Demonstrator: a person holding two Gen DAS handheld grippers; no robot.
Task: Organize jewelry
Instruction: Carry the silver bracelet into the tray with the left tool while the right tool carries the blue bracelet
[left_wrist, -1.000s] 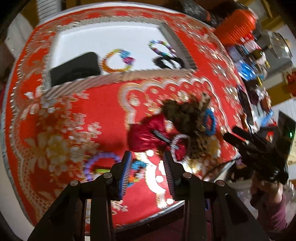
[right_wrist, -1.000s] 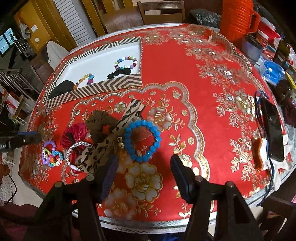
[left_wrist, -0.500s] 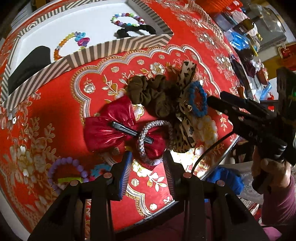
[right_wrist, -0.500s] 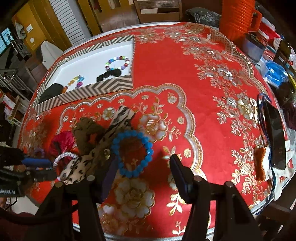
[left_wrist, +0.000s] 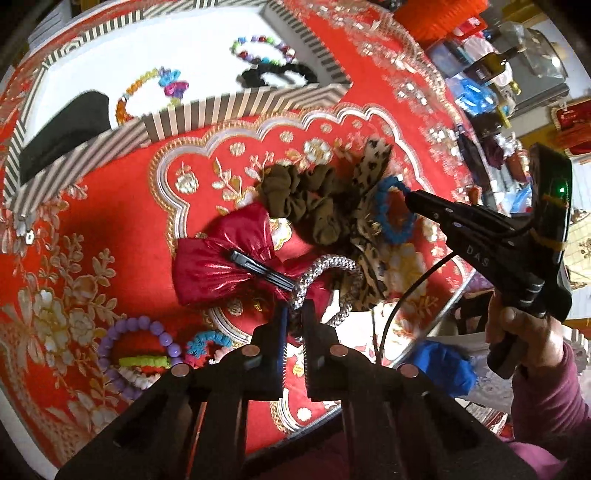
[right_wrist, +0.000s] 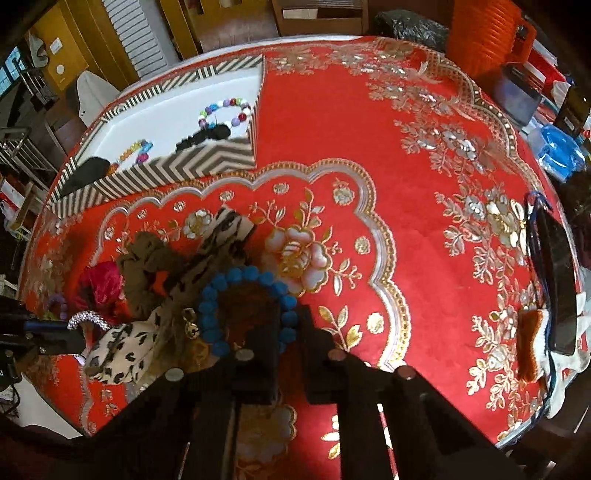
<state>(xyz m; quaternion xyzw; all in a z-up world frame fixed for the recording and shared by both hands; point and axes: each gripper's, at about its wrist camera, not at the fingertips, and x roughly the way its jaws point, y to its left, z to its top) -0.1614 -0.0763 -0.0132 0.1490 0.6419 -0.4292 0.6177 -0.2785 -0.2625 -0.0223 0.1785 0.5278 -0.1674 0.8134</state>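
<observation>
Between left gripper (left_wrist: 293, 317) jaws, now nearly shut: silver rhinestone bracelet (left_wrist: 325, 273), pinched atop red bow (left_wrist: 225, 254). Half a second back, jaws wide. Right gripper (right_wrist: 288, 325) likewise narrowed onto blue bead bracelet (right_wrist: 243, 306). Next, probably, striped tray (left_wrist: 240, 103).

The only lettering I can read is "DAS", stamped pale on the black body of my right gripper (left_wrist: 410, 201), at the right of the left wrist view. Nothing else is legible to me.
</observation>
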